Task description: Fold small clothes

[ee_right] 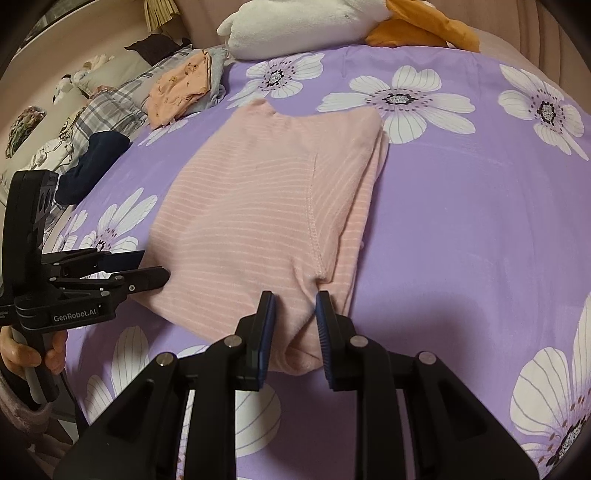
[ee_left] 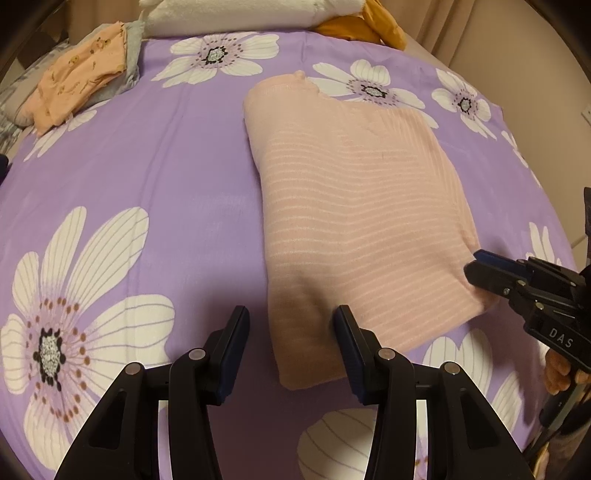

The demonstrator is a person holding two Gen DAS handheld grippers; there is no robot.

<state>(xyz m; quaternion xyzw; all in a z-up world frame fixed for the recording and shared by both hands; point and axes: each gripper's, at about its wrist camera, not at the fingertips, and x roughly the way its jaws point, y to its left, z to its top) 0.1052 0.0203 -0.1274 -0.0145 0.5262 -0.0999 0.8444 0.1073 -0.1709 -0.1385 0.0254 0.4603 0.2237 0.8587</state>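
Observation:
A pink striped garment (ee_left: 351, 206) lies folded flat on the purple flowered bedsheet (ee_left: 166, 177). My left gripper (ee_left: 291, 317) is open and straddles the garment's near left corner; its left finger stands clear of the cloth. In the right wrist view the garment (ee_right: 258, 206) shows a stitched seam, and its near right corner sits in the narrow gap of my right gripper (ee_right: 295, 297), which reads as open, with the cloth lying flat. My right gripper (ee_left: 476, 266) also shows at that corner in the left wrist view, and my left gripper (ee_right: 155, 266) shows at the garment's left edge.
A peach printed garment (ee_left: 81, 81) lies folded on grey cloth at the far left. White (ee_left: 251, 14) and orange (ee_left: 365, 26) fabric sit along the far edge. A dark navy item (ee_right: 92, 162) and plaid bedding (ee_right: 107, 107) lie at the left. A hand (ee_right: 22, 350) holds the left gripper.

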